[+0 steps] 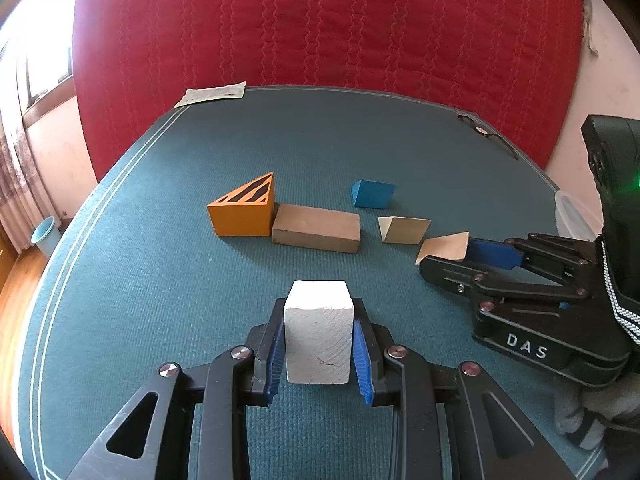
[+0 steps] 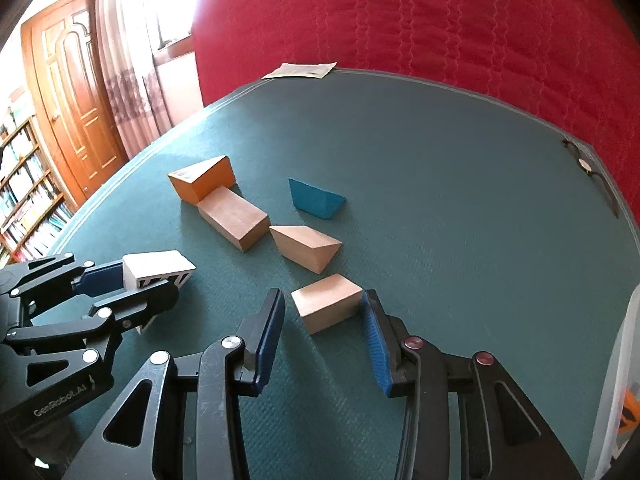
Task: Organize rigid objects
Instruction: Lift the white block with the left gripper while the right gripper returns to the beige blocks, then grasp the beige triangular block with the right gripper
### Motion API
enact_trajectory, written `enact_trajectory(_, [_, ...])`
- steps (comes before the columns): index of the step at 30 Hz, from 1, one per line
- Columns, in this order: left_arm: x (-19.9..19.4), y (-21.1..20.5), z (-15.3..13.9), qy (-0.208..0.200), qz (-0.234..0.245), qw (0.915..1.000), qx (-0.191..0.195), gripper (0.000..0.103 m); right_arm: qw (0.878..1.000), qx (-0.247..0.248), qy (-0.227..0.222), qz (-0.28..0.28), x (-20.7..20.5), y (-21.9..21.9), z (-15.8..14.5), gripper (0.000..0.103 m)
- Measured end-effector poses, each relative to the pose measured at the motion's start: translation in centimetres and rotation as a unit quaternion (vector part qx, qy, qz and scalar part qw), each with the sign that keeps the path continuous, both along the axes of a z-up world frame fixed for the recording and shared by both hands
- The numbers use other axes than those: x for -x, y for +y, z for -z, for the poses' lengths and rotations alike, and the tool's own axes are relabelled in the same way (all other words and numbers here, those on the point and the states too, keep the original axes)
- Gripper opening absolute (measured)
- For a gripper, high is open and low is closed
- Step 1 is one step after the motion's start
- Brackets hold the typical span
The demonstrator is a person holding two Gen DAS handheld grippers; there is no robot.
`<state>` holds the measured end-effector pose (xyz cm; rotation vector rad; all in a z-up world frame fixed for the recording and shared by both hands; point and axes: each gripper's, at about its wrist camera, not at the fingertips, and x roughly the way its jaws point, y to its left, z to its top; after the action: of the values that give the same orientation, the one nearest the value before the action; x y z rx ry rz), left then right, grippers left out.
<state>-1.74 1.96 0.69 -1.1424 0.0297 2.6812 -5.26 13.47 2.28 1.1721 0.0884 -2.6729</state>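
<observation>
My left gripper [image 1: 319,312] is shut on a white wooden block [image 1: 319,332], which rests on the teal table [image 1: 160,280]; both blue pads press its sides. To its right, my right gripper [image 2: 322,296] is closed at its fingertips around a small tan block [image 2: 326,306]. The right pad sits against the block's side and the left pad at its corner. The left wrist view shows the same tan block [image 1: 446,244] between the right gripper's [image 1: 446,256] tips. Farther back lie an orange wedge [image 1: 242,216], a brown rectangular block [image 1: 316,230], a blue wedge [image 1: 372,196] and a pale wedge [image 1: 402,230].
A sheet of paper [image 1: 212,94] lies at the table's far edge and a pair of glasses [image 1: 486,134] at the far right edge. A clear plastic container [image 2: 624,380] stands at the right. A red quilt [image 1: 320,20] hangs behind the table.
</observation>
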Motion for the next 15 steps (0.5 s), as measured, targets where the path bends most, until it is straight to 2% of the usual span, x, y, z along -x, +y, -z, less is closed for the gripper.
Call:
enact_trajectory(7, [-0.2,-0.3,0.0,0.001,0.000,1.0000,0.000,0.031,1.000,0.012,0.006,0.028,-0.6,1.1,-0.4,0.036])
enact_trajectory(15, [-0.2,-0.1,0.0,0.002,0.001,1.0000,0.001,0.031,0.997,0.038,0.027,0.059,-3.4,3.8,-1.9,0.036])
